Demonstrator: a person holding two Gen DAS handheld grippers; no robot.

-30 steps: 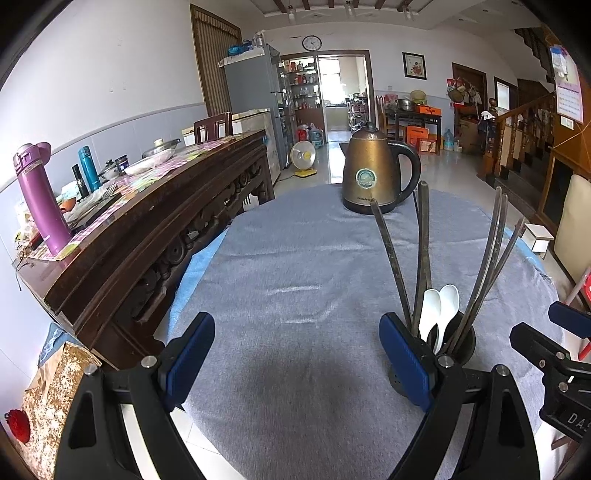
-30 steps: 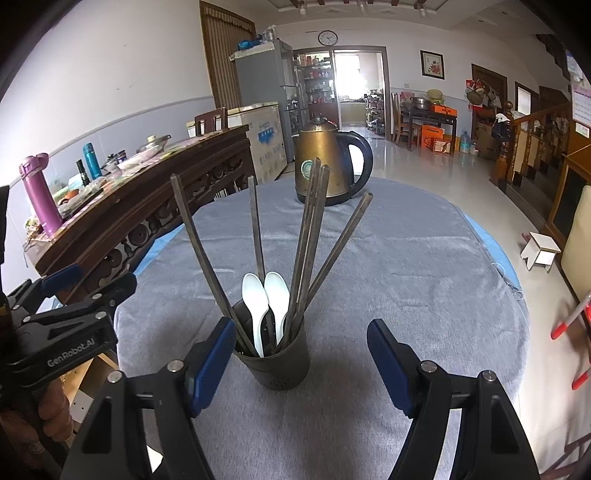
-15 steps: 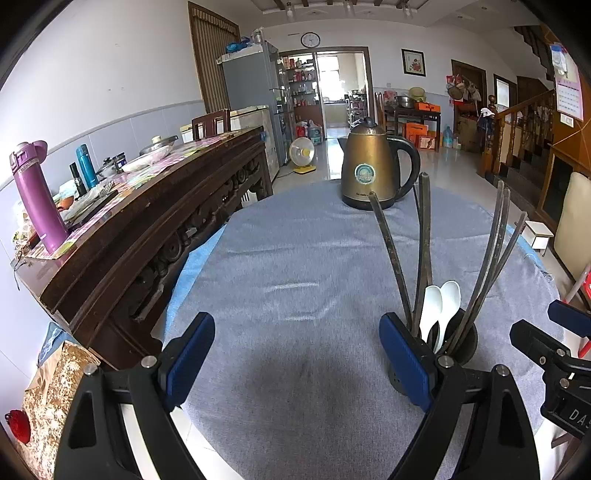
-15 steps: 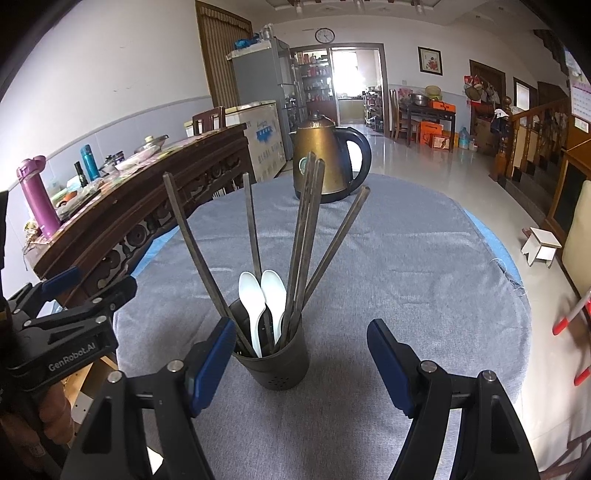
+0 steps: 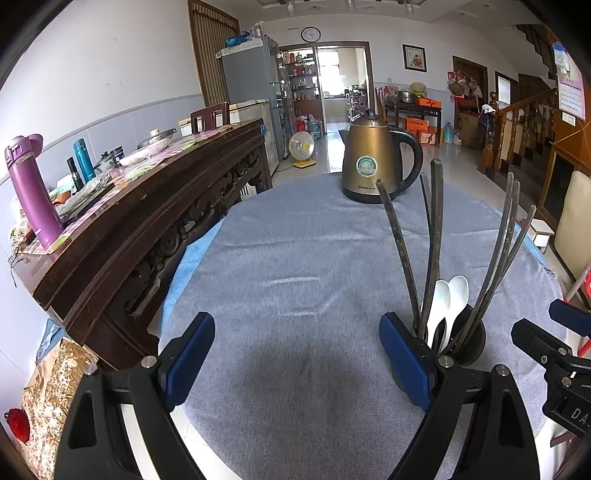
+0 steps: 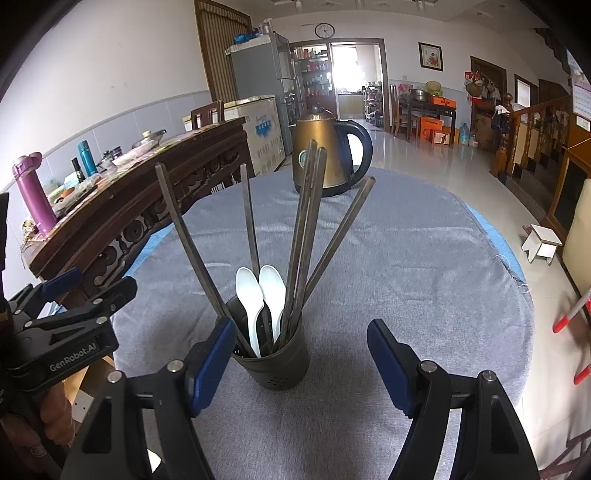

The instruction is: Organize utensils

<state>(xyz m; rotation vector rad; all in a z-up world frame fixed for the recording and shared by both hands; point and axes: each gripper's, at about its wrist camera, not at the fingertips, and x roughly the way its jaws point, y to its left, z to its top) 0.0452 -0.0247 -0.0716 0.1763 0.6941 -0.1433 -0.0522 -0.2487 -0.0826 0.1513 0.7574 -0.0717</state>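
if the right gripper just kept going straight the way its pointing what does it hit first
Most likely the dark utensil holder, which sits just ahead of the open right gripper, slightly toward its left finger. The chopsticks and white spoons standing in it lean up in the same line, so depth is uncertain.

bench: round, under grey cloth; kettle: bronze, black handle, upright at far edge | sideboard: dark carved wood, left of bench; purple flask and teal flask upright on it | fan: on floor | clock: above doorway
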